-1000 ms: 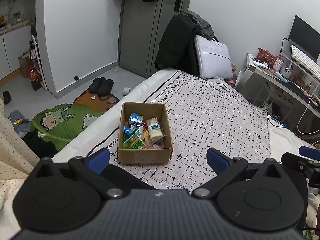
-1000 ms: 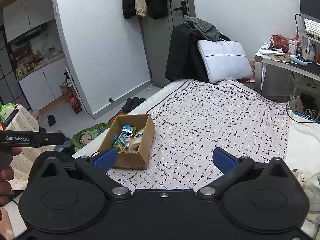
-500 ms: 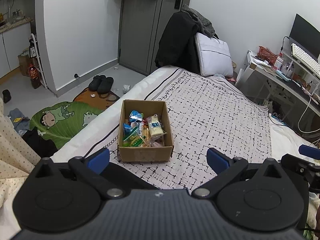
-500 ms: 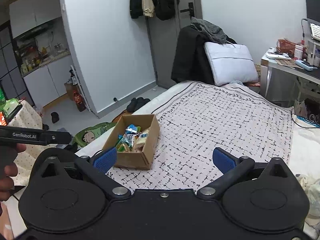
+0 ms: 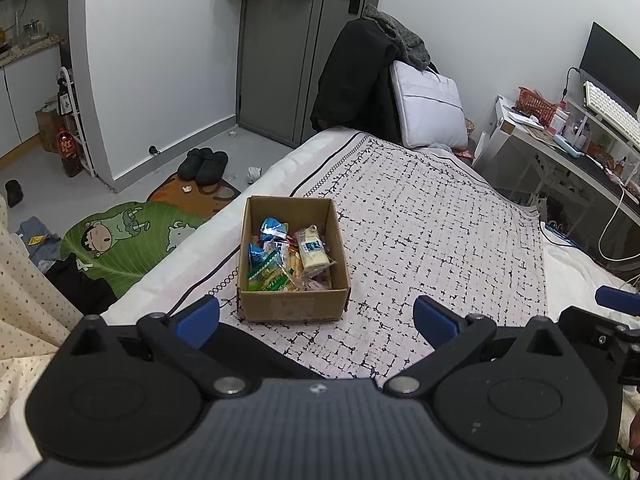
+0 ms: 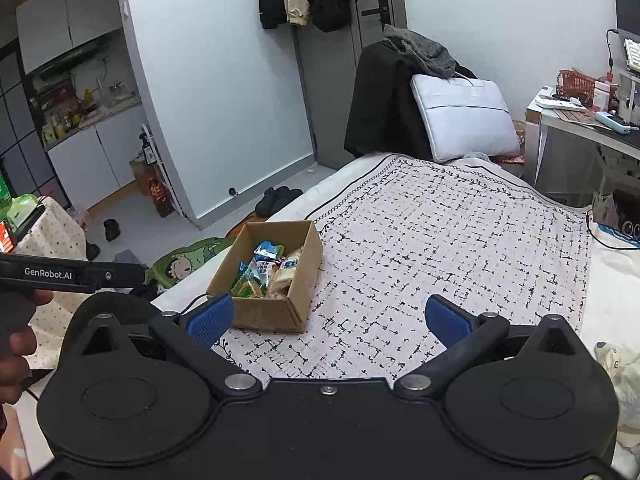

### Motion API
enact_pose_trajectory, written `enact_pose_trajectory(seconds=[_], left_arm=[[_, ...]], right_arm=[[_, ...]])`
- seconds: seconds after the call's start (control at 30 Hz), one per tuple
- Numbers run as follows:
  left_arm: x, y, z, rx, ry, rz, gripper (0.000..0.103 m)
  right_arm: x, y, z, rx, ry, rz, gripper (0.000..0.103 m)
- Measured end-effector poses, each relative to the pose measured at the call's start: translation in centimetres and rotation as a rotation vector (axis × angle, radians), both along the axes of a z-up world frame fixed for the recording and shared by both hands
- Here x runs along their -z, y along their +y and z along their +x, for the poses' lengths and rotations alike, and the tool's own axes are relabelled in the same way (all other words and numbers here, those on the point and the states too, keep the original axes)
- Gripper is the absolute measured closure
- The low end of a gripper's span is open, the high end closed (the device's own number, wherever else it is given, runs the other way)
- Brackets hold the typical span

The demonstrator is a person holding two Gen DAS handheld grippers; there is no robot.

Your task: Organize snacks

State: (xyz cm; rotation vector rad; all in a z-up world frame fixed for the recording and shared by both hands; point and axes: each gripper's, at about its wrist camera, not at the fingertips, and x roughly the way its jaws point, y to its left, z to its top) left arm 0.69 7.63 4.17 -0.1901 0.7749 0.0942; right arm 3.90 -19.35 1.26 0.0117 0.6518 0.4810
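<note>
An open cardboard box (image 5: 292,307) (image 6: 267,314) sits on the patterned bedspread near the bed's left edge. It holds several snack packets, among them a blue one (image 5: 273,229), a green one (image 5: 267,278) and a pale carton-like one (image 5: 314,250) (image 6: 289,269). My left gripper (image 5: 316,320) hovers just short of the box, open and empty. My right gripper (image 6: 327,320) is held to the right of the box, also open and empty. Part of the right gripper (image 5: 616,300) shows at the right edge of the left wrist view.
The bedspread (image 5: 432,232) stretches free to the right of the box. A chair with a dark coat (image 5: 360,80) and a white cushion (image 5: 428,108) stands at the bed's far end. A desk (image 5: 568,152) is on the right. Slippers (image 5: 204,164) and a green mat (image 5: 120,244) lie on the floor left.
Both grippers have drifted slightly, so the box sits a little lower and nearer in the views. Both stay open and empty. The box and snacks have not moved.
</note>
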Motion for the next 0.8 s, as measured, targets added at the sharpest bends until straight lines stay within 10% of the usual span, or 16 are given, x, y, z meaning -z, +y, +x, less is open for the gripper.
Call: enact_pose_trajectory(seconds=[0.8], left_arm=[[0.59, -0.44, 0.2, 0.011, 0.023, 0.0, 0.0]], right_arm=[[0.8, 0.13, 0.67, 0.011, 0.034, 0.0, 0.0]])
